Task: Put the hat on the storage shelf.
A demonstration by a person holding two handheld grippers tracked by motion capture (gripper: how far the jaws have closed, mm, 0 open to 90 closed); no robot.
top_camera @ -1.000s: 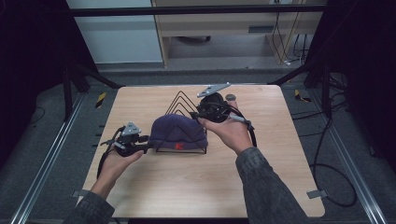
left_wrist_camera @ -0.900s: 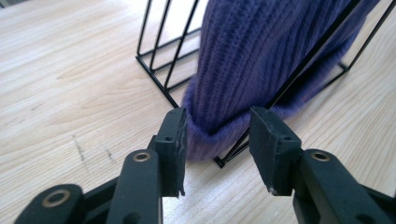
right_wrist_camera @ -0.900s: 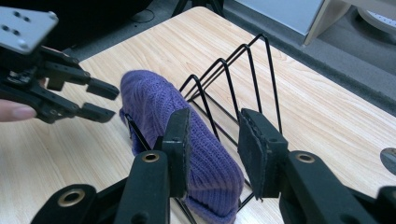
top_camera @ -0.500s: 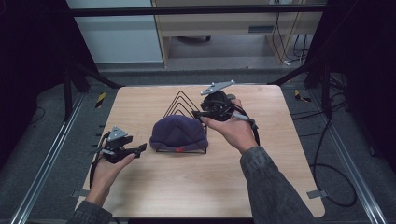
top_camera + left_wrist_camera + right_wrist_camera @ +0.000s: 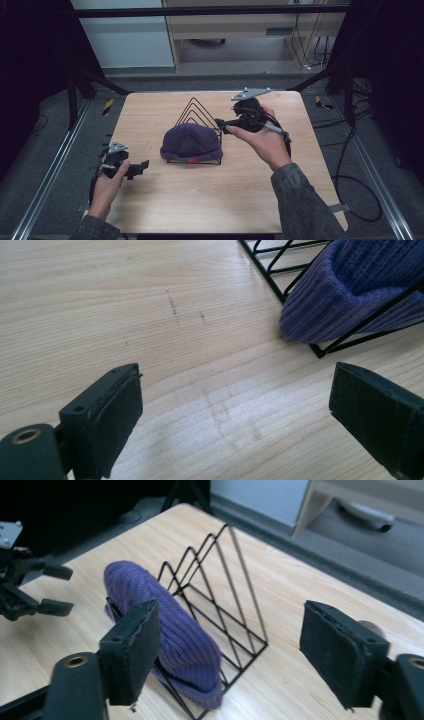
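A purple knitted beanie (image 5: 190,141) is slipped over the front of a black wire rack (image 5: 196,111) in the middle of the wooden table (image 5: 210,200). My left gripper (image 5: 141,168) lies low at the table's left edge, well clear of the beanie, its jaws open after just opening, with bare wood between them. The left gripper view has the beanie (image 5: 345,295) and rack (image 5: 280,275) at upper right. My right gripper (image 5: 221,125) hovers at the rack's right side, its jaws also just opened wide, with nothing between them. In its view the beanie (image 5: 165,625) and rack (image 5: 220,580) lie beyond the jaws.
Yellow-black tape pieces (image 5: 107,106) lie on the floor on both sides of the table. A pale cabinet (image 5: 240,35) stands behind it. Metal rails (image 5: 50,170) run along the floor, and cables (image 5: 350,170) hang at the right. Bare wood stretches across the near half.
Both grippers let go of the beanie and opened. The left hand drew back to the left and toward the near edge. The right hand pulled up and to the right.
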